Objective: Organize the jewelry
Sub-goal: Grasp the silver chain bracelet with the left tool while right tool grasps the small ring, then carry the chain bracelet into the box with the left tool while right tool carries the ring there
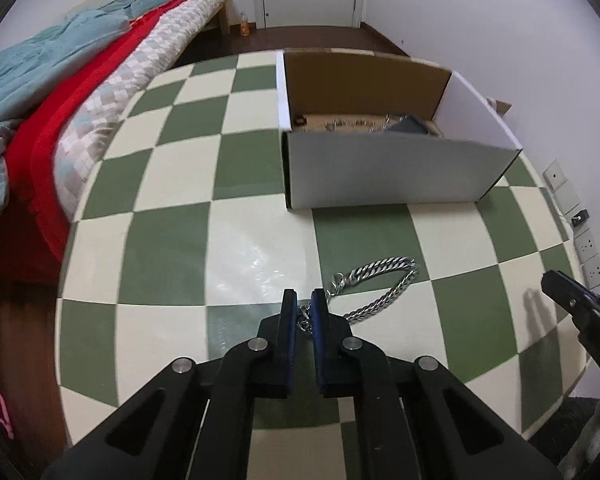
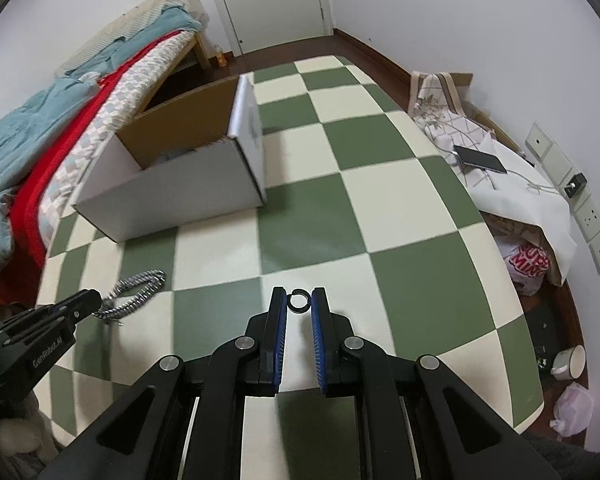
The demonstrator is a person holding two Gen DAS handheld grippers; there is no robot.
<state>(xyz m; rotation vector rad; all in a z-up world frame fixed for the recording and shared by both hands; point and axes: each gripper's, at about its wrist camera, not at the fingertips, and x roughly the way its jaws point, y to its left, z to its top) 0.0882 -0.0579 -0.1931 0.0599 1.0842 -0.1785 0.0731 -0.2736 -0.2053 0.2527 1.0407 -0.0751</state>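
Checkered table (image 2: 380, 208), ring (image 2: 299, 300) between right gripper (image 2: 299, 308) fingertips

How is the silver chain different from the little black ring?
The silver chain is long, shiny and made of many links; the black ring is one small dark loop. The chain's end sits in the left gripper; the ring sits between the right gripper fingers. Both lie on the checkered table.

Chain (image 1: 384, 292) on table (image 1: 172, 248), before box (image 1: 396, 172).
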